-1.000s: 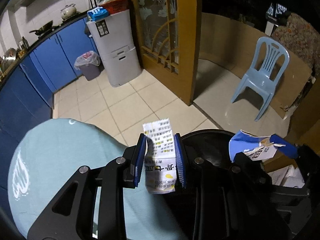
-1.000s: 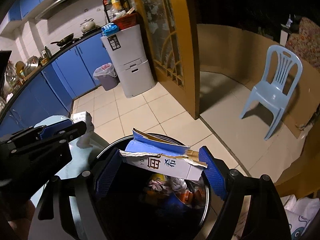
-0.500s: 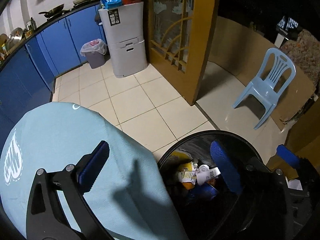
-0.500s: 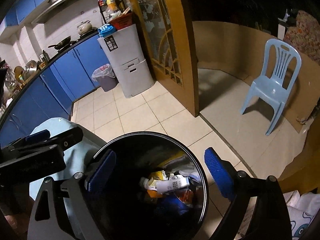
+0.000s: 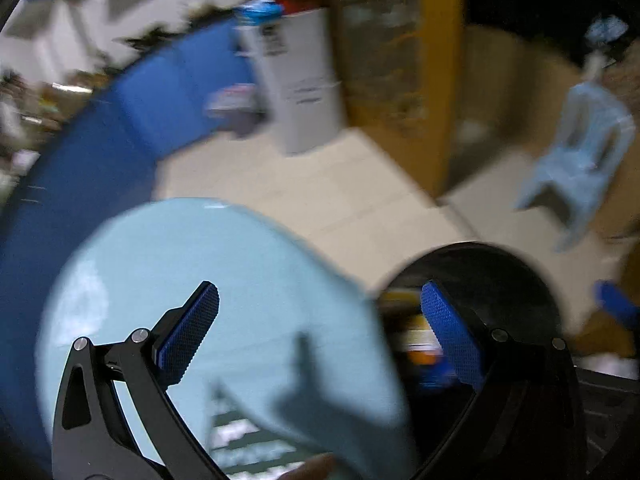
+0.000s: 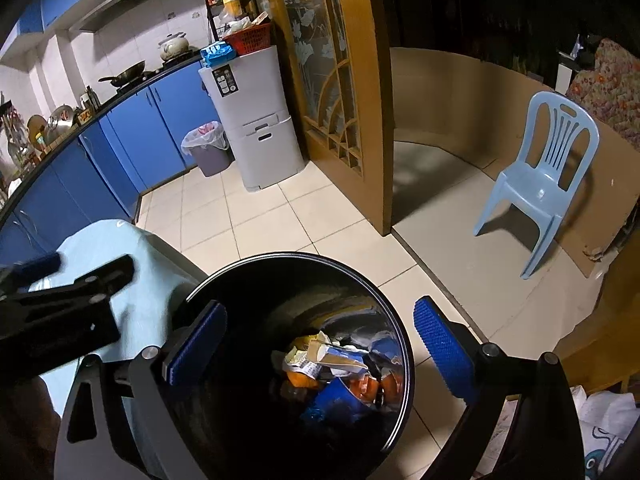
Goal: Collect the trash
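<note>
A black round trash bin (image 6: 280,300) stands on the tiled floor beside a table with a light blue cloth (image 6: 152,280). Crumpled cartons and wrappers (image 6: 332,364) lie at its bottom. My right gripper (image 6: 320,310) hangs over the bin's mouth, open, with nothing between its blue pads. My left gripper (image 5: 318,292) is also open and empty. Its left finger is over the blue cloth (image 5: 180,260) and its right finger over the bin (image 5: 480,272). The left wrist view is motion-blurred. One black finger (image 6: 100,280) of the left gripper shows at the left of the right wrist view.
A pale blue plastic chair (image 6: 536,184) stands on the floor at the right. A grey cabinet (image 6: 260,120) and a small lined bin (image 6: 208,152) stand by the blue kitchen units. A wooden door frame (image 6: 360,120) rises behind the bin. White bags (image 6: 600,420) lie at the lower right.
The left gripper let go of a white printed carton and the right of a torn blue and white carton; both dropped into the bin. The left gripper then swung left toward the table.
</note>
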A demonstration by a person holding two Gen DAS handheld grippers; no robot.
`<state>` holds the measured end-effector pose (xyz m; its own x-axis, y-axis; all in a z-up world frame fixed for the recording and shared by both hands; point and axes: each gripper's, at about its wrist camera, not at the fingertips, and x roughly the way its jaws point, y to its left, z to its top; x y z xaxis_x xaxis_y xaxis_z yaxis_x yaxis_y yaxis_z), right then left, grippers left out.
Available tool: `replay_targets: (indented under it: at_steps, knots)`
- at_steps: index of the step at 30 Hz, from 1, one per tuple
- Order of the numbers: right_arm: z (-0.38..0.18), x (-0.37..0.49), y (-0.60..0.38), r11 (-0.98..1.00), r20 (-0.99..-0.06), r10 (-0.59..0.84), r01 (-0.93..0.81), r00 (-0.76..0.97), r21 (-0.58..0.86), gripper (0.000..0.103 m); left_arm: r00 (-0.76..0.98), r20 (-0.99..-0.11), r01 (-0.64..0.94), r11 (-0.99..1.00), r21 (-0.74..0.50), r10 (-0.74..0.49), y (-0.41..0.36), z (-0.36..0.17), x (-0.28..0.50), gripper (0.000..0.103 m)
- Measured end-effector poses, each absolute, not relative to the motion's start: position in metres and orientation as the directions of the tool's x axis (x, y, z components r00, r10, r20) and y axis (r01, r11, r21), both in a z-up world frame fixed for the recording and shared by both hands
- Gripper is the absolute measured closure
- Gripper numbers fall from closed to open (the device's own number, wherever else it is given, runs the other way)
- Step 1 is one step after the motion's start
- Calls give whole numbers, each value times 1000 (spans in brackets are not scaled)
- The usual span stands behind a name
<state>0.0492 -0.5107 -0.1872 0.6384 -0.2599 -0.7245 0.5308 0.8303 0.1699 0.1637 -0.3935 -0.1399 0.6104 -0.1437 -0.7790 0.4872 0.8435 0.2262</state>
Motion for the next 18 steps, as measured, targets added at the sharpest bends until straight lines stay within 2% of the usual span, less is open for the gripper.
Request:
replay_targets:
  at_steps: [4, 9, 18]
  knots:
    - [-189, 47, -510, 832, -728, -257, 529, 636, 168, 11, 514, -826, 538, 837, 101, -230, -387, -143, 168, 3]
    - [-186, 45, -507, 836, -725, -268, 527, 634, 152, 11, 458, -843, 572, 820, 36, -283, -384, -144, 166, 3]
    - [-186, 41, -507, 834, -725, -275, 532, 631, 147, 11, 450, -843, 579, 815, 25, -294, -389, -140, 159, 4]
